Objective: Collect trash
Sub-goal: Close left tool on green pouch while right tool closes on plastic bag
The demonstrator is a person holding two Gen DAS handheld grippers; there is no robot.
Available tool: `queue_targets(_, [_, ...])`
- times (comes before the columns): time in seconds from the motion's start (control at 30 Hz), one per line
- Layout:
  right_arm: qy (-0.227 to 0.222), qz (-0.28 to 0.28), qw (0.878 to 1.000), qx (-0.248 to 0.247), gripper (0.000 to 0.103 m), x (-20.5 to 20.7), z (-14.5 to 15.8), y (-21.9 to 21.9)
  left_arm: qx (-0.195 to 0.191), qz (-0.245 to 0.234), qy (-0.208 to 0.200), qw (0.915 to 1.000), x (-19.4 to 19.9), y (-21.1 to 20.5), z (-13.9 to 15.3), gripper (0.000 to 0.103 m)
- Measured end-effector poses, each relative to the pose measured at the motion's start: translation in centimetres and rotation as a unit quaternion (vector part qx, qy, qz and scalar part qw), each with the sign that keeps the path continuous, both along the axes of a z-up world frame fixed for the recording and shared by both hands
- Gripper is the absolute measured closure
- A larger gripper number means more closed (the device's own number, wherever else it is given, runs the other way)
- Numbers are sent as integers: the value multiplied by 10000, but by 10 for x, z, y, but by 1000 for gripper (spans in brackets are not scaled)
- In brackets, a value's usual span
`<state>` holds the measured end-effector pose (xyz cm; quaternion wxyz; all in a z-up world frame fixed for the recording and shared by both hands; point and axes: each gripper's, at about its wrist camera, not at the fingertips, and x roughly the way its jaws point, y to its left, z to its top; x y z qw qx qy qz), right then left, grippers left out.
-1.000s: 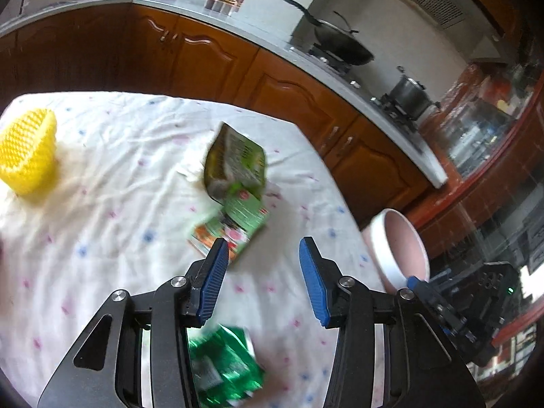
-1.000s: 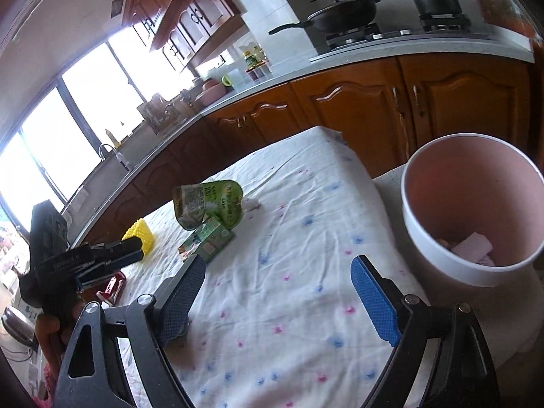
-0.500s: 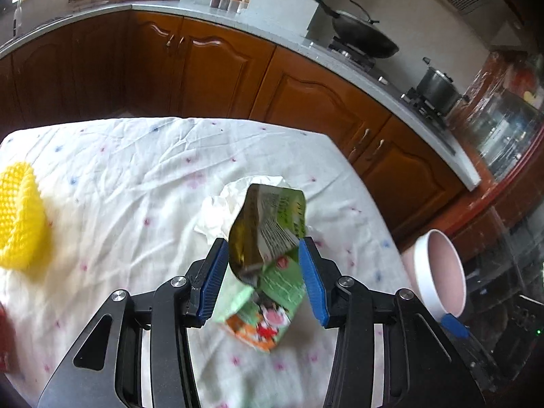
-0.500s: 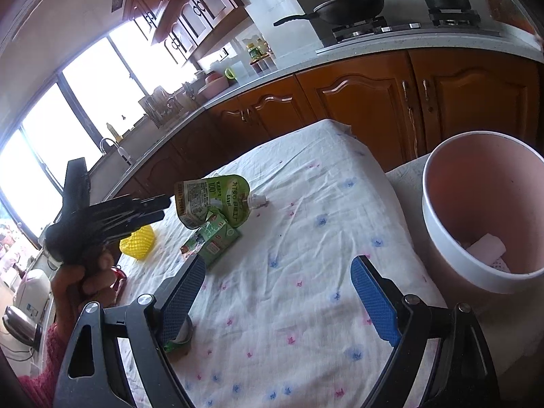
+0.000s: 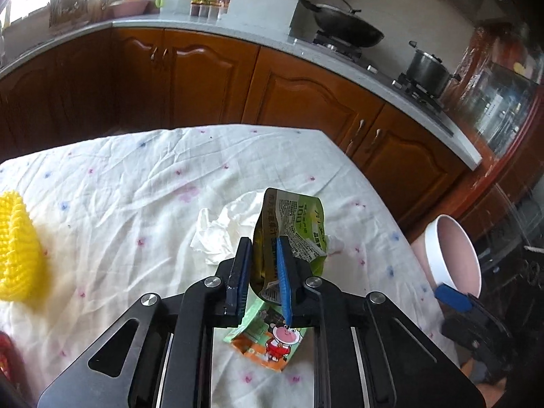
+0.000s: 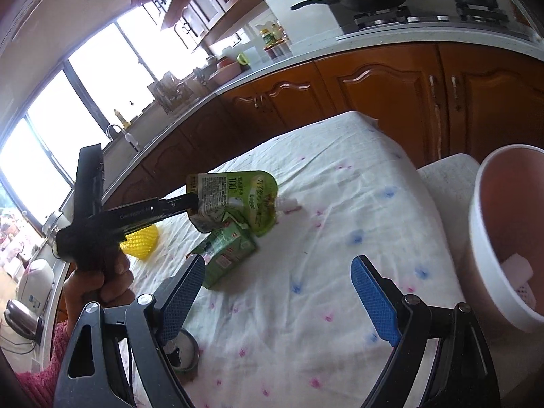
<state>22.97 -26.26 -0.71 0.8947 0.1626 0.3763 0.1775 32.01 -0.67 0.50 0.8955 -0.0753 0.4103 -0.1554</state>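
Observation:
My left gripper (image 5: 263, 265) is shut on a green drink pouch (image 5: 299, 227), pinching its lower edge; the pouch stands upright just over the table. From the right wrist view the same pouch (image 6: 238, 197) hangs from the left gripper's fingers. A green and orange juice carton (image 5: 268, 336) lies flat under it, also seen in the right wrist view (image 6: 227, 255). A crumpled white tissue (image 5: 221, 234) lies just behind. My right gripper (image 6: 277, 302) is open and empty, above the table near the pink bin (image 6: 506, 238).
The pink bin (image 5: 452, 251) with a white rim stands off the table's right edge and holds some trash. A yellow mesh basket (image 5: 17, 248) sits at the table's left. A small round tin (image 6: 183, 357) lies near my right gripper. Wooden kitchen cabinets stand behind.
My left gripper moved forward over the carton and closed on the green pouch. My right gripper stayed open and shifted slightly left, away from the bin.

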Motion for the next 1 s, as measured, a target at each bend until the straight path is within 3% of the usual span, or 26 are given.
queue_targets(0.3, [30,265,9996,-28,14,30,-4,27,-668,606,-466,9948,-48,69,32,91])
queue_targets(0.6, [-5,649,9977,-212,19,84,-9,78,-1030,1366,-476,9841,-81,131,27,91])
queue_targets(0.73, [150,651,9975,-238,33,112,-21,95,-1047,1473,-480,9824,-85,138,26,91])
queue_targets(0.8, [237,611,9976,-216,48,121,-28,98,-1039,1477,-469,9824,-86,138,25,91])
queue_targets(0.87, [327,572,9972,-355,103,124,-33,101,-1041,1476,-451,9825,-86,135,24,91])
queue_targets(1.0, [87,489,9981,-354,103,107,-19,92,-1075,1397,-476,9832,-84,125,26,91])
